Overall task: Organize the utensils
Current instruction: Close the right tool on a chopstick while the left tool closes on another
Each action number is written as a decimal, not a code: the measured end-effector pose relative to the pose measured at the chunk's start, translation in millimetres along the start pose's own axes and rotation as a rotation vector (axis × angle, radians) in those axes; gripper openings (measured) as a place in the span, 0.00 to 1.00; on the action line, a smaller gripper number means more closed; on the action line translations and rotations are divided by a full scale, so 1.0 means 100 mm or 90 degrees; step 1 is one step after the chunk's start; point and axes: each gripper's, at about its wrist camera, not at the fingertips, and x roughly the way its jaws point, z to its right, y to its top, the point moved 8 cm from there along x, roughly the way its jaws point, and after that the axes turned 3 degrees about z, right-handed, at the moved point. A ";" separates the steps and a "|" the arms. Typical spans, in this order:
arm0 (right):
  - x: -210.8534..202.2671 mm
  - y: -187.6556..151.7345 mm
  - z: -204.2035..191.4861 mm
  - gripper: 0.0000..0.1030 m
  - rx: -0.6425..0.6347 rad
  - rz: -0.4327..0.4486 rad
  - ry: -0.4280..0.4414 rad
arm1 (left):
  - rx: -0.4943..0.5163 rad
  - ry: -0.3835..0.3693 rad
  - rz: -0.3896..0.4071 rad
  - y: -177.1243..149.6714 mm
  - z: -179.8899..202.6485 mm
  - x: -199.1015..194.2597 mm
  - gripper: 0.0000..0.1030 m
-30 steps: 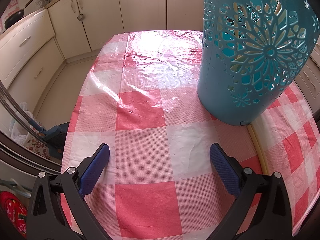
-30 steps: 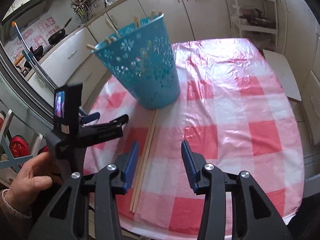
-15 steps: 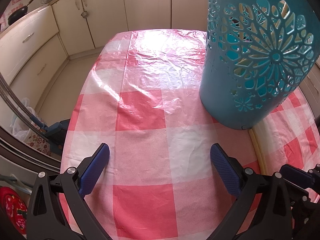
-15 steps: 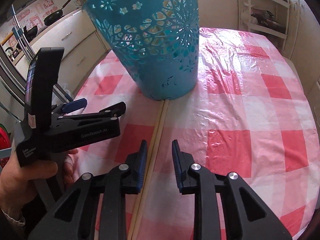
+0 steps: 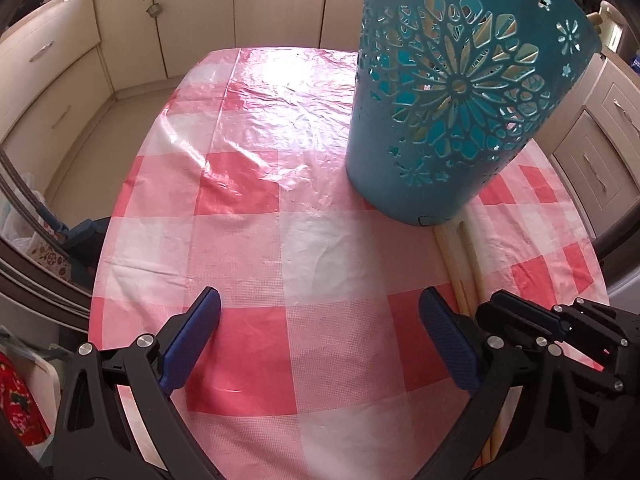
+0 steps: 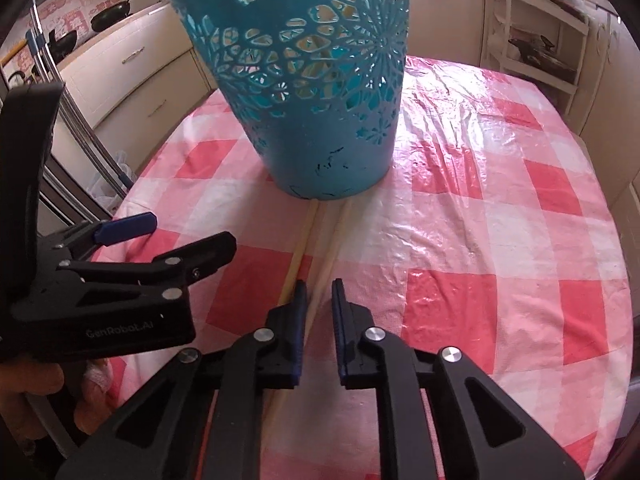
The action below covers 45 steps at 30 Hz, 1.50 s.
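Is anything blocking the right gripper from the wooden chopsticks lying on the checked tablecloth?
Nothing visible does. The right gripper sits directly over the pale wooden chopsticks, its jaws having just been closing, with one stick running in between them. The teal perforated plastic basket stands beyond the sticks' far ends.

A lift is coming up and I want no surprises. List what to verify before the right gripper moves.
1. Right gripper lined up on one chopstick: ok. The jaws have just been closing and the stick runs between them.
2. Pads actually pressing that stick: cannot tell.
3. Second chopstick outside the jaws: ok, it lies beside them.
4. Left gripper open and empty: ok.
5. Blue basket upright on the tablecloth: ok.
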 end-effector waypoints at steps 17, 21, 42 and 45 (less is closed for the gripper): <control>-0.21 -0.15 0.44 0.06 0.027 -0.012 0.000 | 0.061 0.004 -0.018 -0.02 0.68 0.09 0.89; -0.21 -0.14 0.49 0.06 0.026 -0.006 -0.001 | 0.083 0.025 -0.028 0.01 0.77 0.18 0.81; -0.20 -0.12 0.48 0.11 0.001 0.024 -0.032 | 0.063 -0.055 -0.014 -0.01 0.53 -0.10 0.04; -0.20 -0.13 0.46 0.11 -0.010 0.024 -0.036 | 0.057 -0.054 -0.011 -0.04 0.42 -0.21 0.04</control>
